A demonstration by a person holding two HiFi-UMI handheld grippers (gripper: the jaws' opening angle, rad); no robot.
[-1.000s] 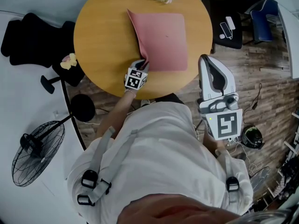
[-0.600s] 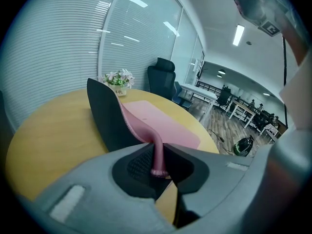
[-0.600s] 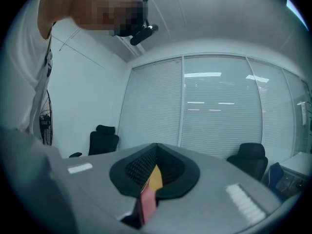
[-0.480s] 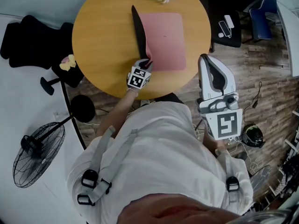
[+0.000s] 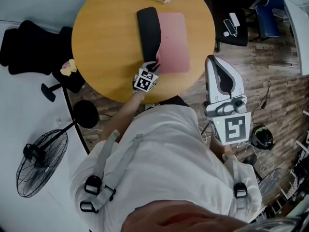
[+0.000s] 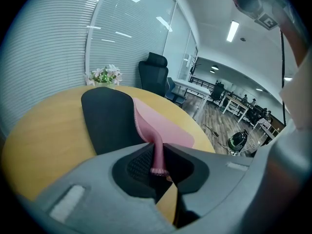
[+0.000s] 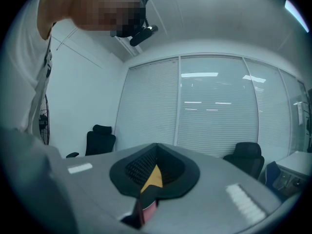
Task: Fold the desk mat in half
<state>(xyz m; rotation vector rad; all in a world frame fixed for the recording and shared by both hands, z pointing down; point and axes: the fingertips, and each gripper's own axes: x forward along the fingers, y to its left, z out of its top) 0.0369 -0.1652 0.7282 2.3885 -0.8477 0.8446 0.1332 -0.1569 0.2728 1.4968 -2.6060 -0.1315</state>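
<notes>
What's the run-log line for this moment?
left tool: shut on desk mat edge | fold: black underside flap raised over pink half | right tool: empty, beside table

— Any writing you can make out?

— No words, brands or numbers anywhere. The only signs are black-and-white square markers. One is on the left cube [image 5: 146, 80], which is part of the left tongs [image 5: 153, 66]. A larger one is on the right cube [image 5: 232, 128] of the right tongs [image 5: 214, 62].

— Do they spell anything?

— No, they're just blocky patterns. The larger one looks loosely like a five, but it isn't print.

— And the gripper views?

— The left gripper view has a small marker [image 6: 267, 20] at its top right, too blurred to read.
</notes>
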